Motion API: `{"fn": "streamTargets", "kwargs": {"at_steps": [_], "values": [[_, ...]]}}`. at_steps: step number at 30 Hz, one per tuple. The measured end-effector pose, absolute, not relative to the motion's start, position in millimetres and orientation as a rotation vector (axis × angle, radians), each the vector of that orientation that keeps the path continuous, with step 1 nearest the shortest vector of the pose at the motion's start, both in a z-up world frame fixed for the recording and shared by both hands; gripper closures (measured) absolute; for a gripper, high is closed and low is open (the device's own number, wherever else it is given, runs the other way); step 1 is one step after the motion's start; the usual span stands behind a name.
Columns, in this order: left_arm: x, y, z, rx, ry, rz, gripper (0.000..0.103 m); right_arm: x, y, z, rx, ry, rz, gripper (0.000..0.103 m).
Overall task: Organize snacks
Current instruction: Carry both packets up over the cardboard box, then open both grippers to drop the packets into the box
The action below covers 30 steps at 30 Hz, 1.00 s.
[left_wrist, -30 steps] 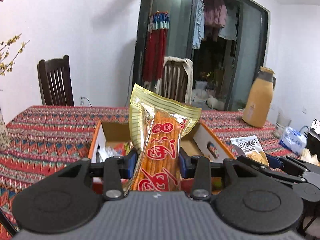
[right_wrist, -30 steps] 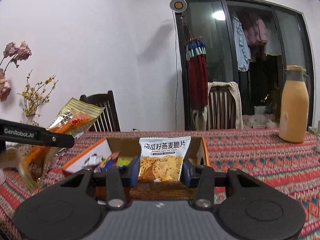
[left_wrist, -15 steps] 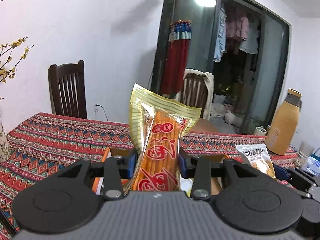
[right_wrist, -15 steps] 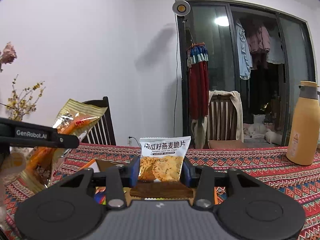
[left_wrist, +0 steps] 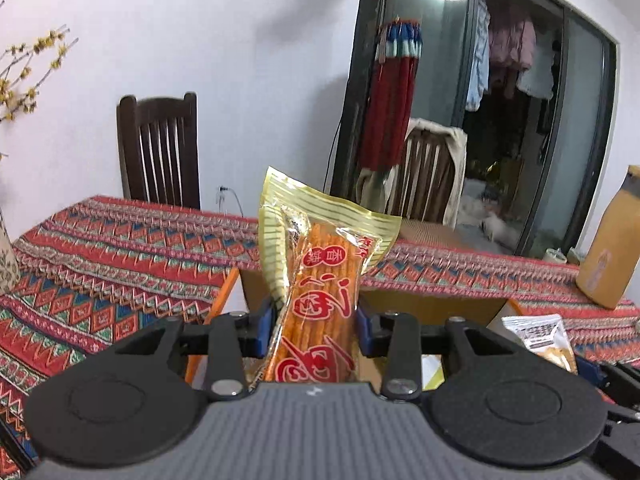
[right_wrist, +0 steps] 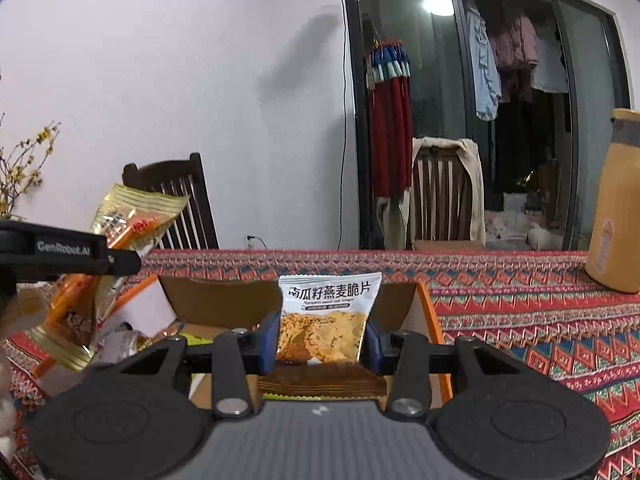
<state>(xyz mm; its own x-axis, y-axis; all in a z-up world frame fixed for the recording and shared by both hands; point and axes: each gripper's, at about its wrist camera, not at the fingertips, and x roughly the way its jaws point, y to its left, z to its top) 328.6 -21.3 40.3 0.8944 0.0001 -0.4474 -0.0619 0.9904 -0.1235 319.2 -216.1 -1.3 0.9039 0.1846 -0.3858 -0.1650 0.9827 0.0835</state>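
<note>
Snacks: left gripper [left_wrist: 316, 330] is clamped on an orange stick pack [left_wrist: 320, 316], right gripper [right_wrist: 322, 342] on a white crisp packet [right_wrist: 326, 320]. Both sit over the open cardboard box [right_wrist: 224, 304] on the patterned tablecloth [right_wrist: 540, 320].

Oat-crisp pkt [right_wrist: 326, 322] in right hand-held gripper [right_wrist: 322, 340]

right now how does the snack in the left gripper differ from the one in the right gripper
The stick snack pack is long, narrow and orange with red characters and a clear yellow-striped top; the oat crisp pack is short, squarish and white-topped with black print. The stick snack pack rises far above the left gripper; the oat crisp pack stands only a little above the right gripper. Both are pinched upright between blue pads, near the open cardboard box.
</note>
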Motion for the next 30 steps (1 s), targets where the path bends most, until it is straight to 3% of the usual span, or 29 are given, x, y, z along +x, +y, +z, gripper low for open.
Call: {"fn": "streamTargets", "kwargs": {"at_steps": [6,8,9,10,11,12,14,15,30], "values": [[333.4,-21.1,27.3,-0.117,0.491,0.026,0.06,324.7,-215.6,-8.1,0.05,0.429,0.189,0.059],[330.3,-22.6,27.1,-0.112,0.489,0.027,0.049,323.4,-216.8,-8.3,0.057,0.428,0.183,0.059],[328.6,-23.0,27.2,-0.11,0.484,0.025,0.044,321.8,-217.4,-8.5,0.061,0.426,0.181,0.05],[326.5,-23.1,27.8,-0.111,0.477,0.028,0.032,320.6,-219.0,-7.6,0.07,0.42,0.176,0.044],[323.9,-22.2,29.1,-0.112,0.466,0.033,0.019,319.4,-220.2,-6.6,0.075,0.413,0.169,0.03],[321.8,-22.6,31.2,-0.11,0.454,0.041,0.014,317.6,-221.3,-5.6,0.08,0.406,0.163,0.018],[316.1,-23.0,34.4,-0.103,0.43,0.054,0.0,316.1,-224.5,-3.4,0.096,0.396,0.158,0.004],[313.5,-22.9,35.6,-0.104,0.421,0.063,0.0,317.0,-226.9,-3.2,0.106,0.39,0.156,0.0],[293.7,-26.0,60.4,-0.097,0.365,0.079,0.0,289.5,-236.0,23.0,0.116,0.3,0.15,0.0]]}}
